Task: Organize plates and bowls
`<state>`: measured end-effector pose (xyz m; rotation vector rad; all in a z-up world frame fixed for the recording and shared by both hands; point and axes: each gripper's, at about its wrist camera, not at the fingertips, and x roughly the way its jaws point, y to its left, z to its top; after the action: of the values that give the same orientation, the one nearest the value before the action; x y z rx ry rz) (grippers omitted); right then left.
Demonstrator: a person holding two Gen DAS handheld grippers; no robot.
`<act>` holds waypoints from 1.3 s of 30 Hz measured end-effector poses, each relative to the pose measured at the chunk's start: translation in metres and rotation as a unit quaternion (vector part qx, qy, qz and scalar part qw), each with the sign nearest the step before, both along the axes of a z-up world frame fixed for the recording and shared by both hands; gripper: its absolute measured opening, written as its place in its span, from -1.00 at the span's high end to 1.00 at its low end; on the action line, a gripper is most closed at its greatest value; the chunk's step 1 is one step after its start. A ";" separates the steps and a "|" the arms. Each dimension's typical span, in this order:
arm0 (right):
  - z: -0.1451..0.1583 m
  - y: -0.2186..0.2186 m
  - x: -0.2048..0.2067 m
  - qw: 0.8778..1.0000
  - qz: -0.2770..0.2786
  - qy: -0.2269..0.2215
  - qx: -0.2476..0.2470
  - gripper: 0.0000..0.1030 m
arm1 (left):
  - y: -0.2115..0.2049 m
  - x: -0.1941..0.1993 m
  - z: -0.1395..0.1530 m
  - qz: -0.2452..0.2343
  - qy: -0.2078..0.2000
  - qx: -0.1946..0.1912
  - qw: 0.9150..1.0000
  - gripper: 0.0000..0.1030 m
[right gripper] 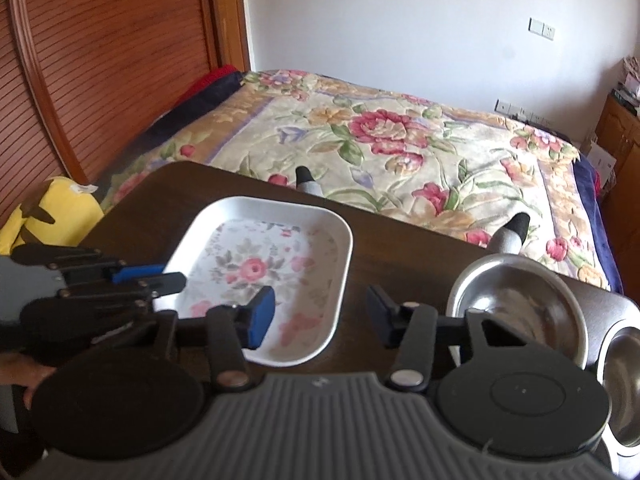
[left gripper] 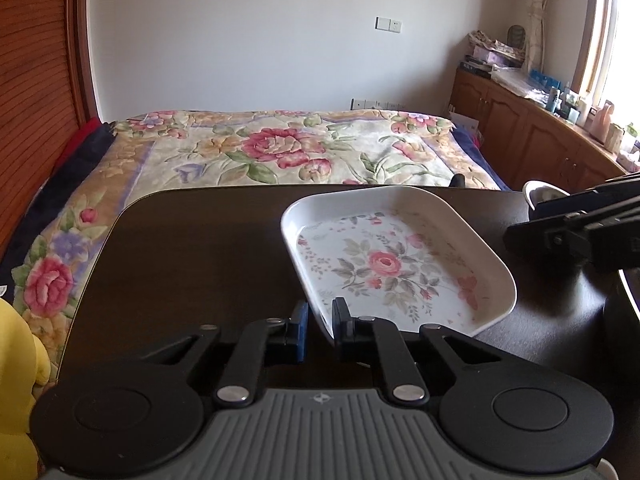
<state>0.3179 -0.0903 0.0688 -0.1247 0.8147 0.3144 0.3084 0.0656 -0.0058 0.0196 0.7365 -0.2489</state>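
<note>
One plate (left gripper: 396, 264) rim between left claw (left gripper: 320, 320) fingers

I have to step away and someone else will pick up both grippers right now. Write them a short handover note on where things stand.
Left gripper: nearly closed across the near rim of the floral rectangular plate; it looks gripped, but whether the plate is lifted is unclear.
Right gripper: open, holding nothing, hovering over the dark table between the plate and the steel bowl.
A second steel bowl sits at the table's right edge, just right of the first.
Done: nothing looks stacked yet.
Left: probably place the plate, then gather the two bowls together.
</note>
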 end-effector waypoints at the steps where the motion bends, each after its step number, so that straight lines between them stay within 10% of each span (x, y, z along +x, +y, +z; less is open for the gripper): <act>1: -0.001 0.001 0.002 1.000 -0.002 0.003 -0.001 0.04 | 0.000 0.000 0.000 -0.001 0.001 0.001 1.000 0.21; 22: -0.027 0.012 0.029 0.997 -0.014 0.064 -0.041 0.16 | 0.001 0.003 -0.002 -0.002 0.007 0.005 1.000 0.21; 39: -0.031 0.022 0.015 0.996 0.020 0.078 -0.045 0.74 | 0.016 -0.001 -0.001 0.004 0.014 -0.027 1.000 0.24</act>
<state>0.3326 -0.0684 0.0381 -0.2030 0.9818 0.3288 0.3079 0.0818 -0.0069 -0.0375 0.7578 -0.2607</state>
